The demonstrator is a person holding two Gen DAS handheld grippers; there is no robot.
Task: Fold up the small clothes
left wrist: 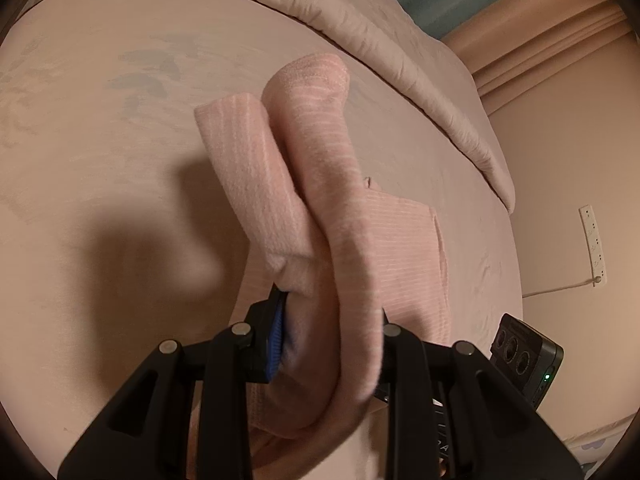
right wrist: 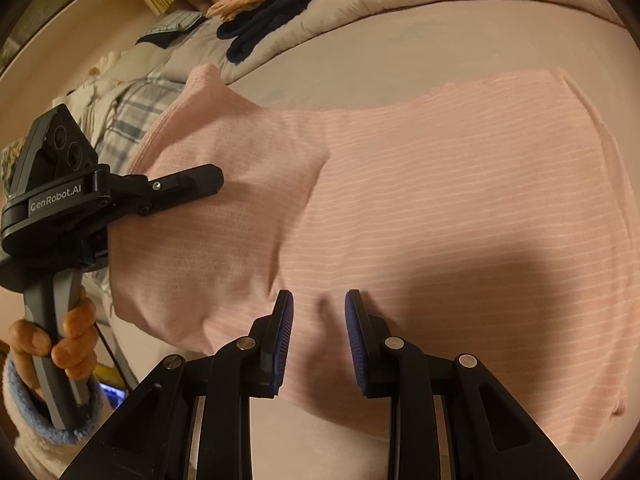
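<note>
Two sets of fingers work one pink, faintly striped knit garment (right wrist: 440, 200) spread on the pinkish bed (left wrist: 100, 180). Left gripper (left wrist: 328, 336) fingers are clamped on a lifted fold. Right gripper (right wrist: 319, 340) fingers stand slightly apart just above the cloth, gripping nothing.

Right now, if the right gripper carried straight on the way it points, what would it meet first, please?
Most likely the pink striped garment spread on the bed. The right gripper points down at it with its jaws apart and nothing between them. How much gap remains is hard to judge from this view.
</note>
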